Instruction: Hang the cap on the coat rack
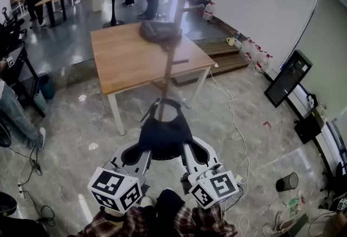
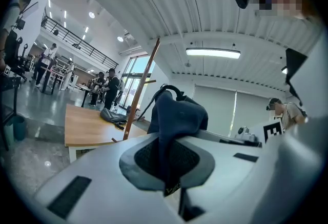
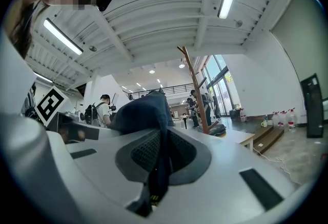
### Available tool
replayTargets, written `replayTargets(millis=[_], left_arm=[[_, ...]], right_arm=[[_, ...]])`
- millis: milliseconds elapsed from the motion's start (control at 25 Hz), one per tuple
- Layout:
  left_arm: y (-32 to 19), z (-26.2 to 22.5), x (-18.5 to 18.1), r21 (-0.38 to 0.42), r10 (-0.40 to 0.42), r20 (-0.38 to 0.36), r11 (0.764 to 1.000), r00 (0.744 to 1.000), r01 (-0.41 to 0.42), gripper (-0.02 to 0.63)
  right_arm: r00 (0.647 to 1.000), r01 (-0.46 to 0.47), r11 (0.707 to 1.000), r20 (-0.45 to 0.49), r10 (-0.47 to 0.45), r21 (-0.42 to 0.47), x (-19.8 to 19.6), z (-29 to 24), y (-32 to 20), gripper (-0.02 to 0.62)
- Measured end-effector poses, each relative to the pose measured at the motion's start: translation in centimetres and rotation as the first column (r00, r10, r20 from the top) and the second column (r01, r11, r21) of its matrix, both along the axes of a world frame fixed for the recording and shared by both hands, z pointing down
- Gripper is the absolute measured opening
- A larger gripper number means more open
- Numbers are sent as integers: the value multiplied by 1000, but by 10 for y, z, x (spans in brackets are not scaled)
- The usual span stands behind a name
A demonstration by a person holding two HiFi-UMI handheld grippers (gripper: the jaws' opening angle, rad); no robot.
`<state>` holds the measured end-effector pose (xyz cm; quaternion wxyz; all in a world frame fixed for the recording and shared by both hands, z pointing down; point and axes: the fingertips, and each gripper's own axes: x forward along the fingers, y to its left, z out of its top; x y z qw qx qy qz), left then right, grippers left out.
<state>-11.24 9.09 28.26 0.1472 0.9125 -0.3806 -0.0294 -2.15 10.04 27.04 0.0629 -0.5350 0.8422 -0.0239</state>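
Note:
A dark navy cap (image 1: 164, 134) hangs in the air between my two grippers, just in front of the brown wooden coat rack pole (image 1: 174, 35). My left gripper (image 1: 142, 155) is shut on the cap's left edge, and my right gripper (image 1: 188, 155) is shut on its right edge. In the left gripper view the cap's cloth (image 2: 174, 120) is pinched between the jaws, with the rack (image 2: 139, 92) beyond it to the left. The right gripper view shows the cap (image 3: 146, 115) clamped likewise, with the rack (image 3: 195, 87) behind it. Short pegs stick out of the pole.
A wooden table (image 1: 130, 62) stands behind the rack with a dark bag (image 1: 159, 31) on it. A white cable (image 1: 234, 116) trails over the marble floor at right. A black monitor (image 1: 287, 77) leans on the right wall. Several people stand in the far background.

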Motion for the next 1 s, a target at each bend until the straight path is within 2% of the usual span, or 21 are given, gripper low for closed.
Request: replayTargets(millis=[240,520,840,1000], left_arm=[[-46,15,21,-33,32,-9,999,999,-32,18],[-121,17,55,-36,22,-7,999,1000,-23,18],[-212,10,104,-52,-28,-12,998,1000,27,18],[-242,12,116,-53,-68,-14,996,998,67,18]], right_arm=[[1000,-29,999,-3,29,-31,21,15,-43,21],[1000,-17,999,6,17,-33,54,17,-121,21],[999,52,997,20,-51,-52,104,10,-218,20],[995,96,994,16,-95,-58,116,10,-252,21]])
